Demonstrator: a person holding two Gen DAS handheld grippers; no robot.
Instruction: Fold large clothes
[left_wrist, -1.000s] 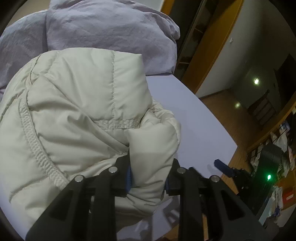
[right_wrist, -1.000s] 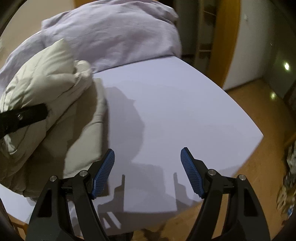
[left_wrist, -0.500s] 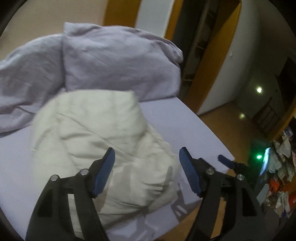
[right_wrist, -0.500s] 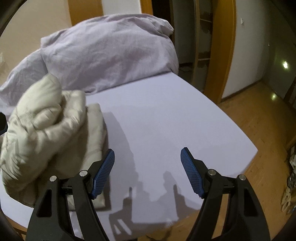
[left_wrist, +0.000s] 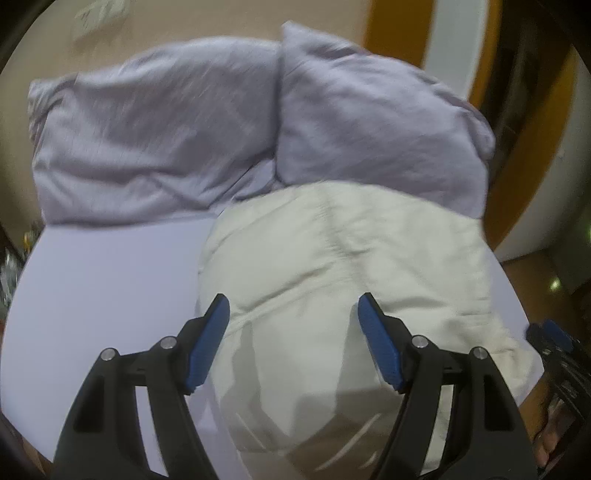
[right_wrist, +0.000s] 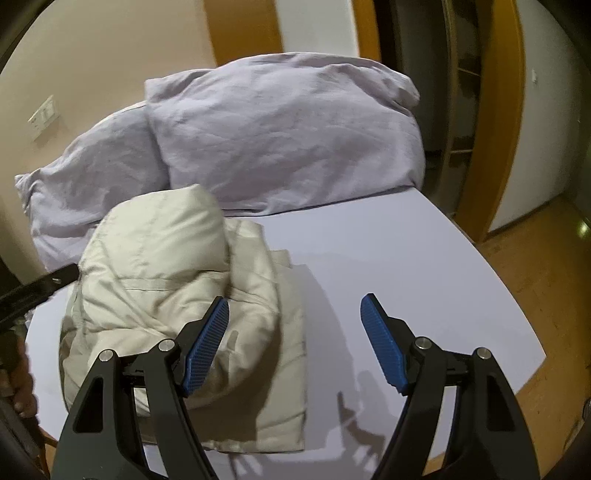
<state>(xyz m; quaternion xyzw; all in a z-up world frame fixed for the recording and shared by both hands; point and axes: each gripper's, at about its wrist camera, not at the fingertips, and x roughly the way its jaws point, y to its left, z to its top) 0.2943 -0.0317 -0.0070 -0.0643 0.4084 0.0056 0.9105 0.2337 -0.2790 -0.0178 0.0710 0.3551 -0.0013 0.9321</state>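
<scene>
A cream puffer jacket (left_wrist: 351, 273) lies bunched and folded on the lilac bed (left_wrist: 103, 280). In the right wrist view the jacket (right_wrist: 177, 295) sits at the left of the bed (right_wrist: 406, 266). My left gripper (left_wrist: 293, 339) is open and empty, held above the jacket's near part. My right gripper (right_wrist: 295, 339) is open and empty, above the bed just right of the jacket. The left gripper's black finger (right_wrist: 40, 288) shows at the left edge of the right wrist view, beside the jacket.
Two lilac pillows (right_wrist: 280, 136) lean against the wall at the head of the bed. The bed's front edge and right corner (right_wrist: 532, 354) drop to a wooden floor. An orange door frame (right_wrist: 491, 122) stands at the right.
My left gripper has let go of the jacket, opened and pulled back and up. The jacket has dropped onto the bed. My right gripper stayed open and drew back a little.
</scene>
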